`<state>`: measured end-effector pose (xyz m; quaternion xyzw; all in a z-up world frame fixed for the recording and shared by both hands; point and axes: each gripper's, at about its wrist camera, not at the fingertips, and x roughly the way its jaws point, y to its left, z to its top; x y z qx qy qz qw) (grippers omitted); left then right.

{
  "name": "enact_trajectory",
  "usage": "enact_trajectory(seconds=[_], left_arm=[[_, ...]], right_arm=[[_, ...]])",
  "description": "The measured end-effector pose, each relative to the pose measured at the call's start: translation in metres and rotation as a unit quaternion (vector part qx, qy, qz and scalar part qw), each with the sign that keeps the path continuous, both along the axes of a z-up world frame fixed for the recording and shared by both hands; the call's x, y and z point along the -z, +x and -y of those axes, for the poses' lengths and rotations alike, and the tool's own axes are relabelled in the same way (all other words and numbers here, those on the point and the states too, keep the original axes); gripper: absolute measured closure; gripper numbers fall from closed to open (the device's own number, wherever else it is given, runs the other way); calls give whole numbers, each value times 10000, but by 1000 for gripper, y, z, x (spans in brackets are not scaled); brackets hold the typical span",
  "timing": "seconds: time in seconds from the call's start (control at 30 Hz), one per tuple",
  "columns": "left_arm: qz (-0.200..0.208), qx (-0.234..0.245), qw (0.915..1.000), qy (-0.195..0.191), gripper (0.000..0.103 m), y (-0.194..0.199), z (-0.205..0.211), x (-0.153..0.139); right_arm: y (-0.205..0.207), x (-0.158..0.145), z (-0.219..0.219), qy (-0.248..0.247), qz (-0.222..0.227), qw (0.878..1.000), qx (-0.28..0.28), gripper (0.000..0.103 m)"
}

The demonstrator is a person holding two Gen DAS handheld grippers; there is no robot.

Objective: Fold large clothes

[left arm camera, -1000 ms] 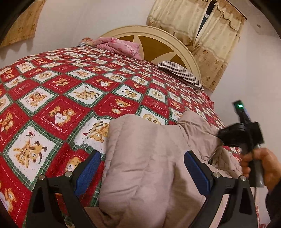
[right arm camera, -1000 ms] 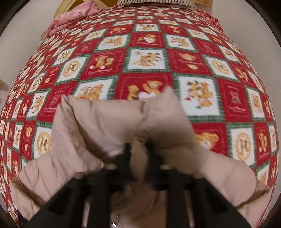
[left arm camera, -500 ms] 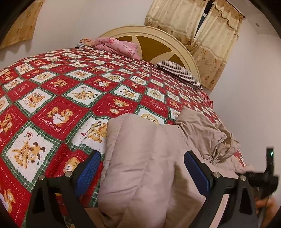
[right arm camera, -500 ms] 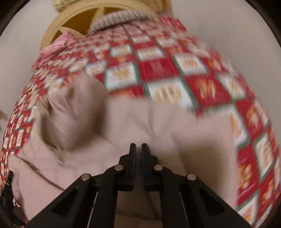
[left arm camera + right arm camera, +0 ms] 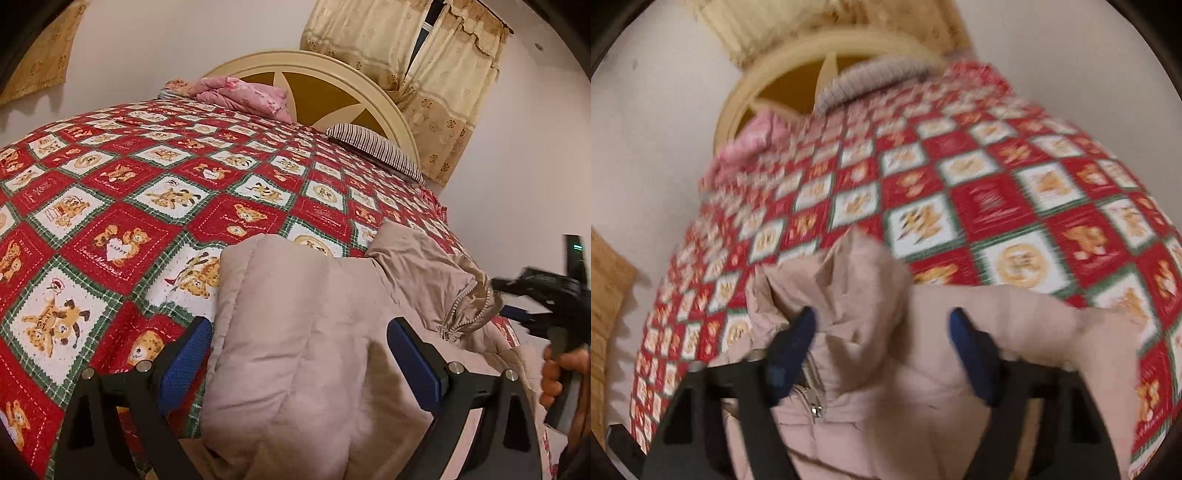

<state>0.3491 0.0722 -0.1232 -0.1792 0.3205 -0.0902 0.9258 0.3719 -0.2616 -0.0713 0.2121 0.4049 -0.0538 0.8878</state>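
The puffy beige jacket (image 5: 295, 332) lies at the near edge of the bed, on the red teddy-bear blanket (image 5: 155, 206). The left gripper (image 5: 299, 354) hangs low over it, fingers wide apart, holding nothing. The right gripper (image 5: 882, 350) is at the jacket's bunched right end, fingers also spread wide and not pinching it. A striped pillow (image 5: 373, 147) lies far away by the headboard (image 5: 332, 92).
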Motion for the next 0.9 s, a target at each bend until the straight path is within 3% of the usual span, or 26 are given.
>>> enact_trajectory(seconds=[0.07, 0.1, 0.13, 0.27, 0.37, 0.47, 0.6, 0.73, 0.8, 0.9], left_arm=[[-7, 2, 10000, -36, 6, 0, -1, 0], [-8, 4, 10000, -51, 6, 0, -1, 0], [-8, 6, 10000, -58, 6, 1, -1, 0], [6, 24, 10000, -29, 6, 1, 0, 0], [45, 45, 10000, -3, 6, 0, 1, -1], [77, 70, 9999, 3, 6, -2, 2, -2], [134, 132, 9998, 31, 6, -5, 4, -9], [396, 551, 9976, -165, 6, -1, 18, -44], [457, 769, 9960, 38, 6, 15, 42, -70], [239, 1076, 9939, -10, 6, 55, 78, -90]], right_arm=[[15, 13, -8, -35, -348, 9994, -29, 60], [19, 19, -10, -103, -488, 9988, -10, 79], [16, 24, -12, -190, -582, 9981, 5, 89], [-11, 37, -13, -842, -858, 9928, -24, 91], [-30, 56, 5, -754, -945, 9927, 14, 92], [-44, 67, 16, -501, -431, 9978, 67, 95], [-54, 71, 11, -665, 17, 9976, 178, 95], [-51, 70, 14, -563, 62, 9982, 174, 95], [-53, 70, 15, -487, 115, 9986, 173, 95], [-54, 70, 16, -369, 169, 9990, 171, 95]])
